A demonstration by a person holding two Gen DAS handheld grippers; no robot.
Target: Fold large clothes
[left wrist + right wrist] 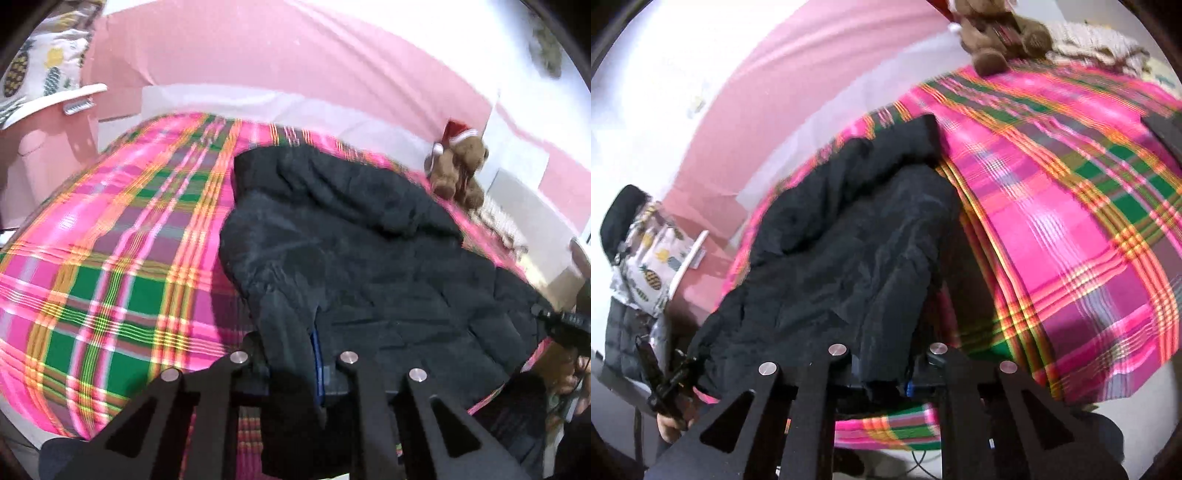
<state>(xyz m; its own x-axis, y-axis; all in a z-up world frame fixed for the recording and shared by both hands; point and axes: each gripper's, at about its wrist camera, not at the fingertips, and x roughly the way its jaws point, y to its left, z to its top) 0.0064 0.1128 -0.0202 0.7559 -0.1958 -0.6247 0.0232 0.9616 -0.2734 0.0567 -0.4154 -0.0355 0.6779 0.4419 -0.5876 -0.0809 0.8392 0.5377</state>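
Biggest risk: the black jacket [354,258] is bulky and padded, so lifting its near hem by two small pinches could let it sag in the middle or drag across the plaid bedspread [110,258], giving a crooked fold; cause would be uneven lift between the two hands. Next risk: the slick shell fabric slips out of one clamp mid-swing, since each pinch only takes a thin bite at the edge. Smaller one: the stuffed bear [458,170] sits just beyond the jacket's far right corner and may get knocked or covered if the hem is thrown too far. Position now: jacket lies spread on the bed, collar end far, hem end near. Left gripper [291,369] is clamped closed on the near hem at the jacket's left corner, cloth bunched between the jaws and hanging over them. Right gripper [886,363] is likewise closed on the near hem at the jacket's right corner, fabric pinched between its jaws. Both frames blurred, so bite depth is unclear.
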